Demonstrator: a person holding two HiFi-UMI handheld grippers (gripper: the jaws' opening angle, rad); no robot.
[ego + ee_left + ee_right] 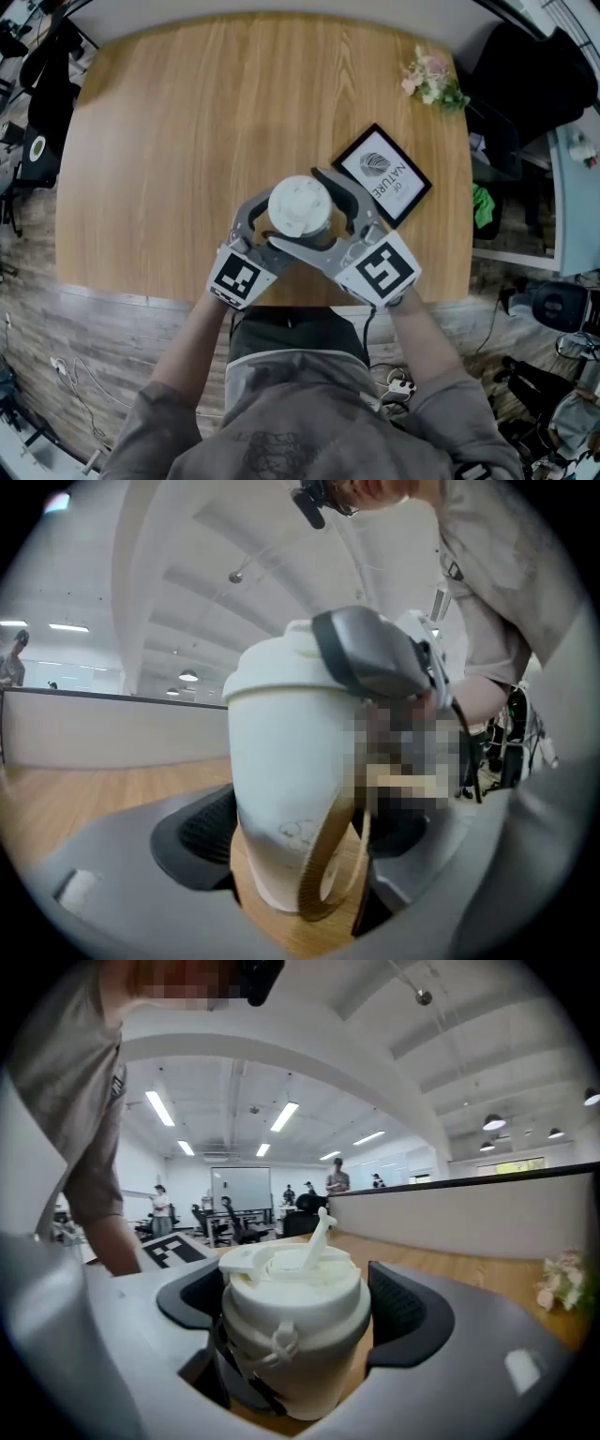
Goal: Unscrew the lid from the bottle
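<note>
The white bottle stands upright close to the table's near edge, a little right of that edge's middle (whether its base rests on the wood cannot be told). Its white lid is still on, with a thin spout tab raised from the top and a white tether hanging knotted at its side. A tan strap loop hangs down the lower body.

The left gripper has its claw spread wide round the bottle's lower body, with the dark pads pressed against it on both sides, so it holds the bottle. The right gripper comes in higher, its claw also wide, one pad on each side of the lid. The pads sit just beside the rim and do not look clamped on it.

On the table, a black-framed print lies tilted just beyond the bottle towards the right edge. A small spray of flowers lies near the far right corner.
</note>
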